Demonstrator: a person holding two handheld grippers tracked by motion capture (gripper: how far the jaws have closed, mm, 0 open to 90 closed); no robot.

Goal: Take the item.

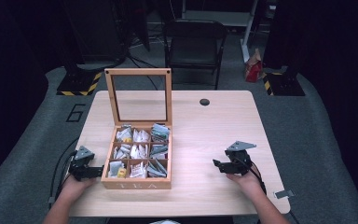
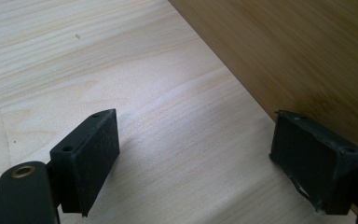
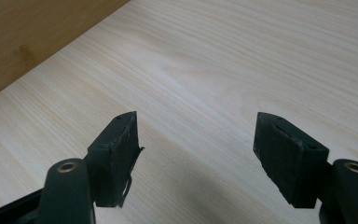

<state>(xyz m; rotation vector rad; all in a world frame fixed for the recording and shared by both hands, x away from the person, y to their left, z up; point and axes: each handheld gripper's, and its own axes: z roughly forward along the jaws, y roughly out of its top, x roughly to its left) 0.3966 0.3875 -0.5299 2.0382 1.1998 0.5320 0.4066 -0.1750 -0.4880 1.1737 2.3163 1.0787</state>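
Note:
A wooden tea box [image 1: 137,185] marked TEA stands on the light wood table [image 1: 214,135], left of centre. Its glass-paned lid [image 1: 108,98] is raised upright, and its compartments hold several tea bags [image 1: 140,151]. My left gripper [image 1: 95,171] rests just left of the box, near the front corner. In the left gripper view the left gripper [image 2: 193,140] is open over bare table, with the box's side wall [image 2: 284,51] close to one jaw. My right gripper [image 1: 217,165] is well to the right of the box. In the right gripper view the right gripper [image 3: 196,140] is open with nothing between its jaws, and the box wall [image 3: 28,37] shows far off.
A dark folding chair [image 1: 193,46] stands behind the table. The tabletop has a round cable hole [image 1: 204,101] at the back and a small metal clip [image 1: 284,193] at the front right edge. A red bag [image 1: 253,67] sits on the floor at the back right.

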